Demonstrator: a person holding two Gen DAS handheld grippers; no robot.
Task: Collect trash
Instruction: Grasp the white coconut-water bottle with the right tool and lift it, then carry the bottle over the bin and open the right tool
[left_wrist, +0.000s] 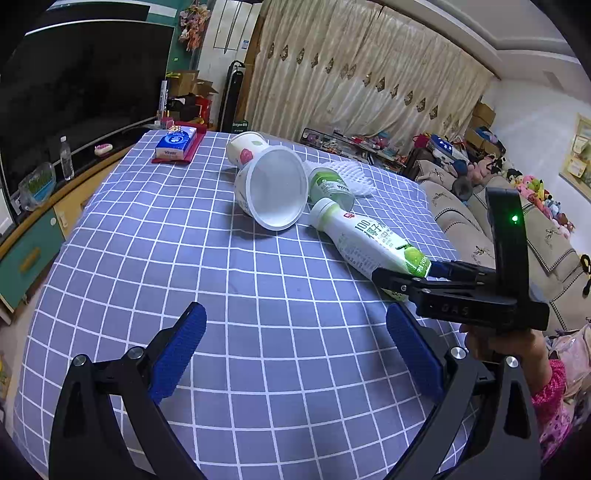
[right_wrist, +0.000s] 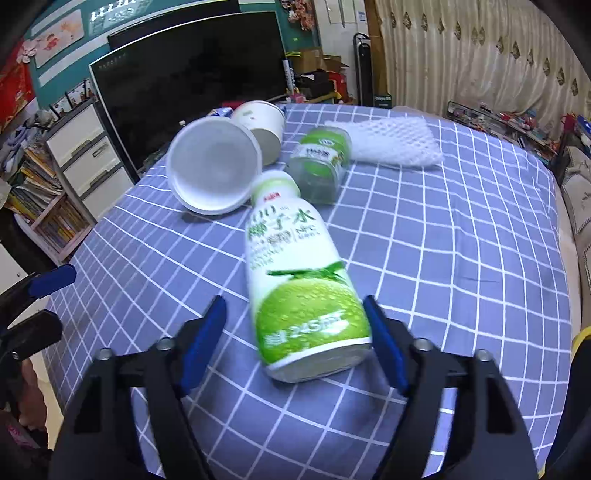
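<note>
A white-and-green drink bottle (right_wrist: 299, 280) lies on its side on the blue checked tablecloth (right_wrist: 461, 258), base towards me. My right gripper (right_wrist: 295, 321) straddles that base; the right pad touches the bottle, the left pad stands a little off it. The left wrist view shows the bottle (left_wrist: 365, 240) with my right gripper (left_wrist: 406, 271) at its base. My left gripper (left_wrist: 295, 328) is open over bare cloth, holding nothing. Behind the bottle lie a large white tub (right_wrist: 210, 170), a paper cup (right_wrist: 264, 125), a small green-labelled bottle (right_wrist: 321, 162) and a white foam net (right_wrist: 395, 142).
A tissue pack (left_wrist: 175, 142) on a red mat sits at the table's far corner. A television (left_wrist: 77, 88) and a low cabinet run along the left side. A sofa (left_wrist: 480, 229) with soft toys stands right of the table. A hand and pink sleeve (left_wrist: 546, 376) hold the right gripper.
</note>
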